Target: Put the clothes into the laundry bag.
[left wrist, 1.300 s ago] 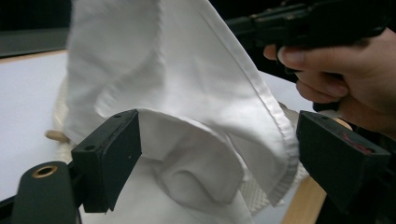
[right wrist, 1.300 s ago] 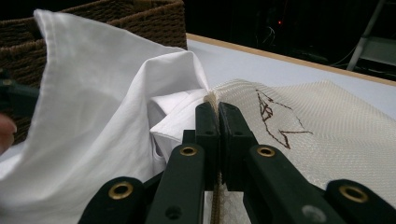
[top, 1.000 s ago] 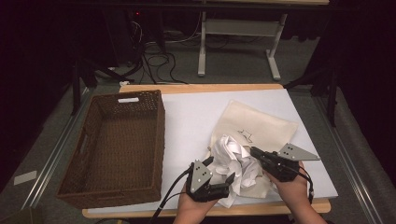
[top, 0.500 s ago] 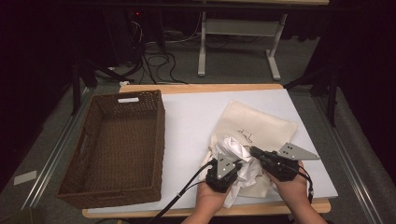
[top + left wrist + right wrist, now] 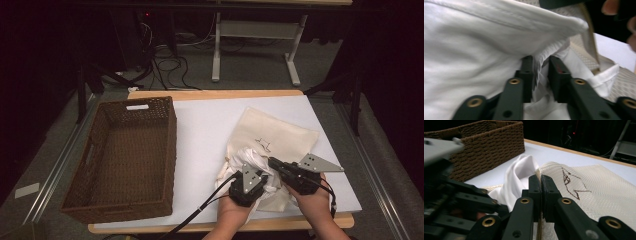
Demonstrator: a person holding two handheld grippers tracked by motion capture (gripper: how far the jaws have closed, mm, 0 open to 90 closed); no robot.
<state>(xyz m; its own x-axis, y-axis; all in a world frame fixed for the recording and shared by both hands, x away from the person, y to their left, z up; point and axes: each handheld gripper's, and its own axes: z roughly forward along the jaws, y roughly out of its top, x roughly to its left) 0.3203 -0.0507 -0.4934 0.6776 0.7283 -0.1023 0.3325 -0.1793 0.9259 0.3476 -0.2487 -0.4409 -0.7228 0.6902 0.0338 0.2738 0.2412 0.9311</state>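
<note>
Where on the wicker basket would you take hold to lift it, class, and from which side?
Grip the wicker basket at a handle slot cut through its wall: one in the far end wall, one in the left long wall. Come from above, one jaw inside; the open top and upright walls allow that.

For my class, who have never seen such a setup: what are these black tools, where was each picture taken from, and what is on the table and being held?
A person holds a black two-jaw tool in each hand. The high view looks down on the white-covered table; the other two cameras ride on the tools and look along their jaws. On the table stand an empty brown woven basket and a cream mesh bag with a crumpled white cloth at its mouth. The left hand-held gripper has cloth between its jaws, which stand slightly apart. The right hand-held gripper is clamped on the bag's edge.
</note>
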